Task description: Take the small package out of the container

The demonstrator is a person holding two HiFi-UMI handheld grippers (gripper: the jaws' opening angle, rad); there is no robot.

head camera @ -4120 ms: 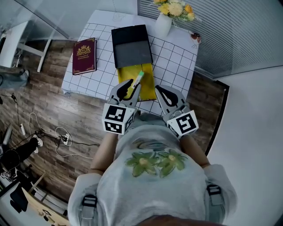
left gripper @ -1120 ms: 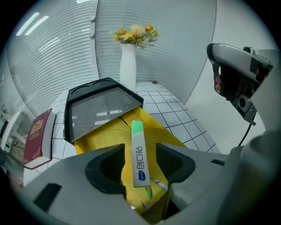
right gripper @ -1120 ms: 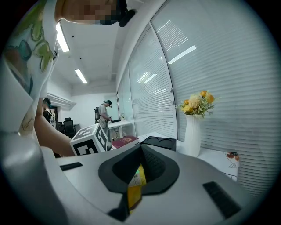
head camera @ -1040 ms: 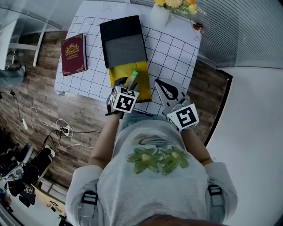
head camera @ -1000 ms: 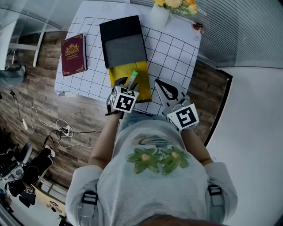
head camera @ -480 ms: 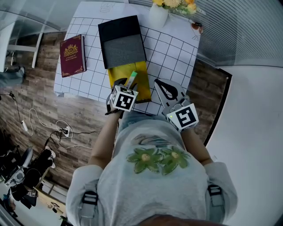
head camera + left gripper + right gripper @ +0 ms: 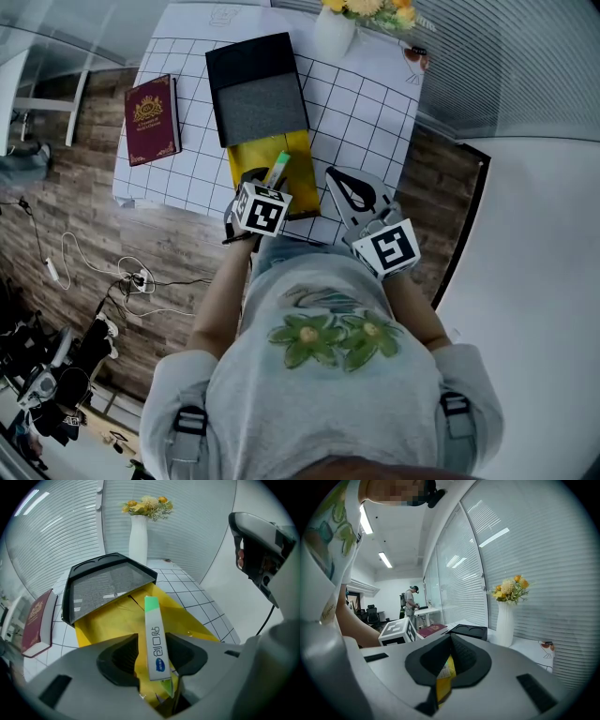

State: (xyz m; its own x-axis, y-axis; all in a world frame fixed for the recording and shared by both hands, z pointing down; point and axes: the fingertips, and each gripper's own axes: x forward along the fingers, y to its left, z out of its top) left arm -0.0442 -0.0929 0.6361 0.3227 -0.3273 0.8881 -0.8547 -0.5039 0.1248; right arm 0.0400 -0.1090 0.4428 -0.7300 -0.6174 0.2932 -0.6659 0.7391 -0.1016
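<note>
**Small package (image 7: 155, 641) between wide left jaws, over the yellow envelope (image 7: 105, 620) on the worktop (image 7: 367, 120)**

The left gripper (image 7: 154, 654) has its jaws spread wide, and they have just been closing a little. The white-and-green package lies slanted between them, and neither pad clearly presses it. The right gripper (image 7: 449, 660) has its jaws pressed together, pinching an edge of the envelope.

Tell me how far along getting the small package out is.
Done: the small package pokes partway out of the yellow bag, whose edge the right tongs pinch. In hand: the left tongs have just been closing with the small package between them, not yet gripping. Left: grip and pull it clear.
</note>
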